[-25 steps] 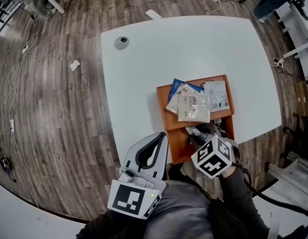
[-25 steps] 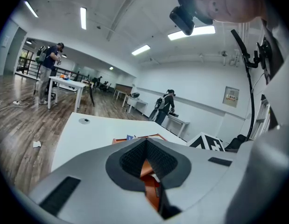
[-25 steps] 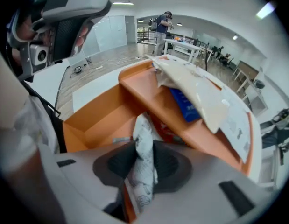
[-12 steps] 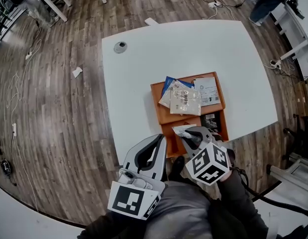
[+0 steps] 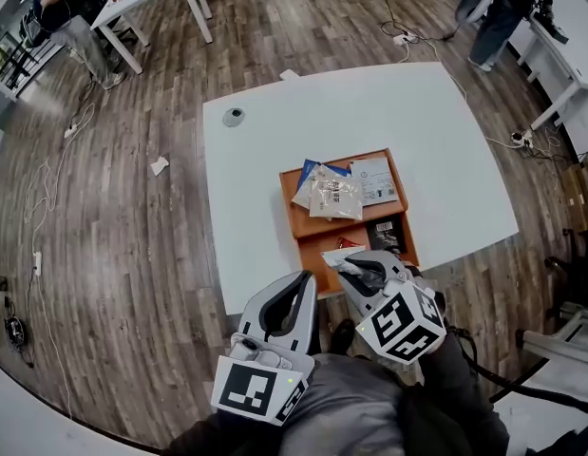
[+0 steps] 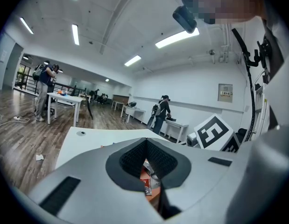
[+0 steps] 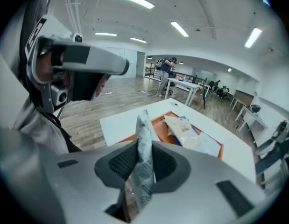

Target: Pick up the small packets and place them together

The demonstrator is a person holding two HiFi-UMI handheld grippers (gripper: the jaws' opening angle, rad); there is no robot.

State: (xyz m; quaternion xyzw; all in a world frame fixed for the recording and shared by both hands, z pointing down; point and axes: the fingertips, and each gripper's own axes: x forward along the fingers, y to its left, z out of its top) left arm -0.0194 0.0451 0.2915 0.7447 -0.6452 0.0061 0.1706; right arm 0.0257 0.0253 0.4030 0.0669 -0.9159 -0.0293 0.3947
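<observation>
My right gripper (image 5: pixel 356 268) is shut on a small clear printed packet (image 5: pixel 339 255), lifted above the near compartment of the orange tray (image 5: pixel 292 215); its jaws have just been closing on it. In the right gripper view the packet (image 7: pixel 144 141) stands upright, clamped between the pads of that gripper (image 7: pixel 143 155). The tray's far compartment holds a pile of packets (image 5: pixel 331 194): a blue one (image 5: pixel 311 171), clear ones and a white one (image 5: pixel 374 180). A dark packet (image 5: pixel 387 236) lies in the near compartment. My left gripper (image 5: pixel 286 300) hangs left of the tray's near corner, shut and with nothing in it (image 6: pixel 146 146).
The tray sits on a white table (image 5: pixel 275 141) with a round grommet (image 5: pixel 234 117) at its far left. A paper scrap (image 5: pixel 160 165) and cables lie on the wooden floor. Other tables and a person (image 5: pixel 502 8) stand farther off.
The right gripper has closed on a small packet in the tray's near compartment and lifted it. The left gripper has shifted a little and risen.
</observation>
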